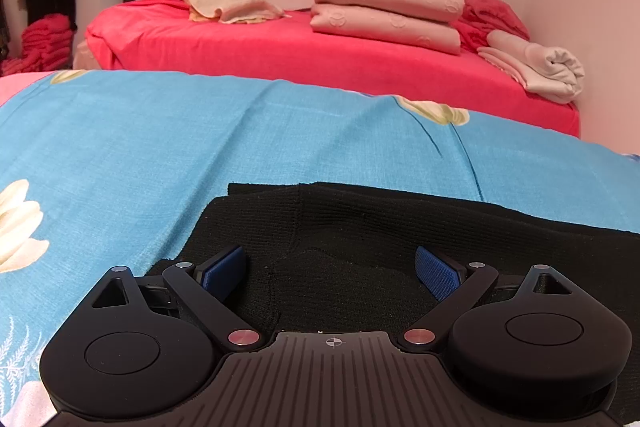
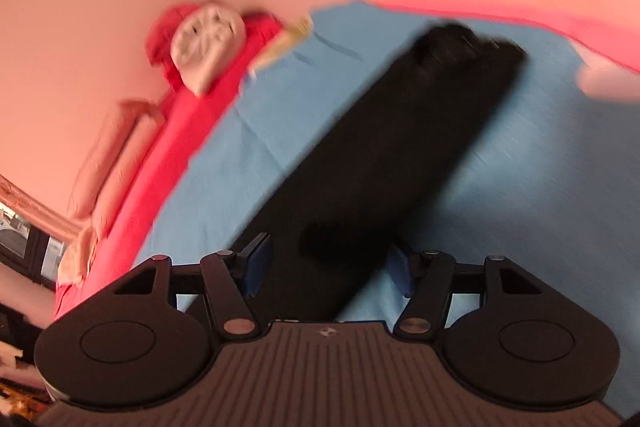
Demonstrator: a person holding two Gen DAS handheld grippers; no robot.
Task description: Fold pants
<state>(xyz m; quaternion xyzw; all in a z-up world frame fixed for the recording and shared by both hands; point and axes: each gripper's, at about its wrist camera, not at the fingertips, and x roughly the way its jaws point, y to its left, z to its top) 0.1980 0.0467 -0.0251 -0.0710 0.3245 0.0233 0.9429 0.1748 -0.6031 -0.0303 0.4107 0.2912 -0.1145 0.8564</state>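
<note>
Bed (image 1: 120,131) under blue flowered sheet, carrying black pants (image 1: 360,227). Red bed (image 1: 280,59) behind, stacked with folded pink bedding (image 1: 384,15); not part of the job.

Pants lie lengthwise on the sheet, legs together in one long dark strip (image 2: 400,147), far end near the sheet's edge. Knit fabric, limp by the look of it, likely to sag and slide when lifted.

Left gripper (image 1: 332,273) spread wide over the near end of the pants, blue pads (image 1: 224,271) clear of the cloth, nothing pinched. Right gripper (image 2: 328,267) also spread, dark strip running between the pads but no pinch seen; view blurred, so contact with cloth cannot be told.

Step in hand, judged: taking hold for the next fold.

- Pinch both layers at the end, not the top layer only.
- Grip near the two outer edges, so the end lifts level.
- Carry low over the strip, lay end on end, edges matched.
- Release only once flat; smooth any ridge.
</note>
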